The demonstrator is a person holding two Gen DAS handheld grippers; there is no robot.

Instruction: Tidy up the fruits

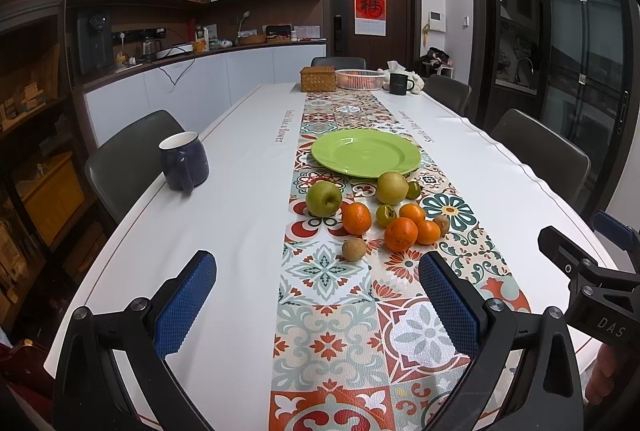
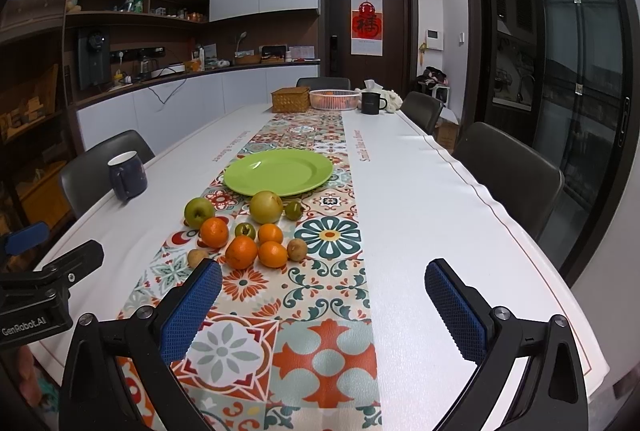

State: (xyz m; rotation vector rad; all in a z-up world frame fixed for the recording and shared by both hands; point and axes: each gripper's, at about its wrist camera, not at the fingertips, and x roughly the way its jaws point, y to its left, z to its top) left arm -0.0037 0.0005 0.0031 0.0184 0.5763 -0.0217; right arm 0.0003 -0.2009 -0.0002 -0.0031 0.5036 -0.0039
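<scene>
An empty green plate [image 1: 366,152] [image 2: 279,169] lies on the patterned table runner. Just in front of it sit a green apple [image 1: 324,198] [image 2: 199,212], a yellow pear [image 1: 392,188] [image 2: 266,206], several oranges [image 1: 401,234] [image 2: 241,251], small green persimmons [image 1: 386,215] [image 2: 245,230] and brown kiwis [image 1: 354,249] [image 2: 297,249]. My left gripper [image 1: 318,273] hovers open over the near end of the table, short of the fruit. Open too, my right gripper [image 2: 324,281] hangs to the right of the pile. Neither holds anything.
A dark blue mug [image 1: 184,161] [image 2: 127,175] stands near the left table edge. A wicker box [image 1: 318,79], a white basket [image 1: 359,78] and a black mug [image 1: 400,84] sit at the far end. Dark chairs [image 1: 540,155] line both sides.
</scene>
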